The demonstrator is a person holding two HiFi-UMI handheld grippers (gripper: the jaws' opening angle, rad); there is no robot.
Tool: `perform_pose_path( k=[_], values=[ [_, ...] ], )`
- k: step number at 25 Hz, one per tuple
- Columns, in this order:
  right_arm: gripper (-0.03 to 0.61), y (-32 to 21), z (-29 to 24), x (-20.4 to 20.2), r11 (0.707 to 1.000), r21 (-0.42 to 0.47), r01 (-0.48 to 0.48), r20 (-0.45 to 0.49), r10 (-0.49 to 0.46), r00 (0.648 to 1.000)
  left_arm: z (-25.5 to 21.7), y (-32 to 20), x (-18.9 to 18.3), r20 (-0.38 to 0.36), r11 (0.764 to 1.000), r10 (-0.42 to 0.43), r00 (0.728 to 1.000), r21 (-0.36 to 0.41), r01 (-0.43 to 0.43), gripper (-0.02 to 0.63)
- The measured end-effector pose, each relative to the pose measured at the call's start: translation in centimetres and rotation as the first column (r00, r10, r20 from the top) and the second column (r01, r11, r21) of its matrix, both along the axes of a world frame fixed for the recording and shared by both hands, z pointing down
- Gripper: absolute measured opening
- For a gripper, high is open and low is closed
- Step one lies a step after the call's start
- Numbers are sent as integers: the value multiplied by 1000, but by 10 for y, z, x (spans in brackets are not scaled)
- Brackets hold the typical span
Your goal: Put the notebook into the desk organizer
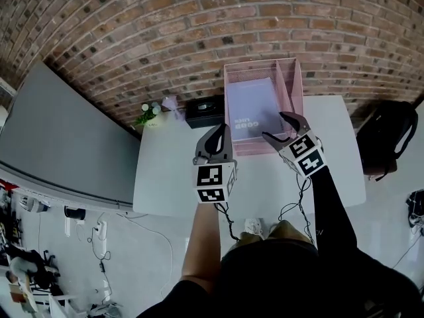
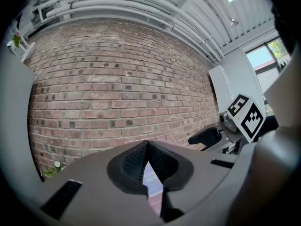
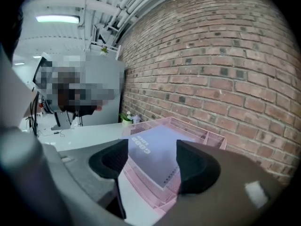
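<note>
A lavender notebook [image 1: 250, 108] lies flat in the wide compartment of the pink mesh desk organizer [image 1: 296, 85], which stands at the back of the white table. My left gripper [image 1: 220, 130] hovers at the organizer's front left corner, its jaws shut with tips touching and nothing held. My right gripper [image 1: 277, 126] hangs open above the organizer's front edge, apart from the notebook. The right gripper view looks between the open jaws [image 3: 151, 160] onto the notebook [image 3: 155, 147] inside the organizer [image 3: 197, 131]. In the left gripper view a sliver of notebook [image 2: 151, 179] shows below the closed tips [image 2: 147, 145].
A black box [image 1: 205, 111], a small potted plant [image 1: 147, 114] and a small bottle [image 1: 169, 103] sit left of the organizer by the brick wall. A black backpack [image 1: 387, 134] lies on the floor to the right. The white table [image 1: 172, 177] extends toward me.
</note>
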State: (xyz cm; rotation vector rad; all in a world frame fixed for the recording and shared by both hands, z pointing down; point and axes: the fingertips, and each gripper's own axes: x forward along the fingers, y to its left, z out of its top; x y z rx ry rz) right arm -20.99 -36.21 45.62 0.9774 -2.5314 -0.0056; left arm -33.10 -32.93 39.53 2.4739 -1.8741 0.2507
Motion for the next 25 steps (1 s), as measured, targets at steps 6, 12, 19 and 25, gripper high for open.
perform_pose_path(
  k=[6, 12, 19, 25],
  values=[
    [311, 20, -14, 28, 999, 22, -26, 109, 24, 994, -1, 16, 31, 24, 1000, -27, 999, 1, 27, 9],
    [311, 42, -25, 53, 998, 49, -32, 205, 21, 979, -9, 39, 57, 43, 998, -55, 998, 14, 54, 9],
    [311, 68, -31, 84, 996, 83, -35, 275, 11, 961, -14, 68, 77, 27, 992, -119, 993, 37, 118, 9],
    [311, 85, -47, 109, 986, 147, -84, 374, 23, 927, -24, 89, 87, -16, 982, -164, 986, 88, 165, 9]
  ],
)
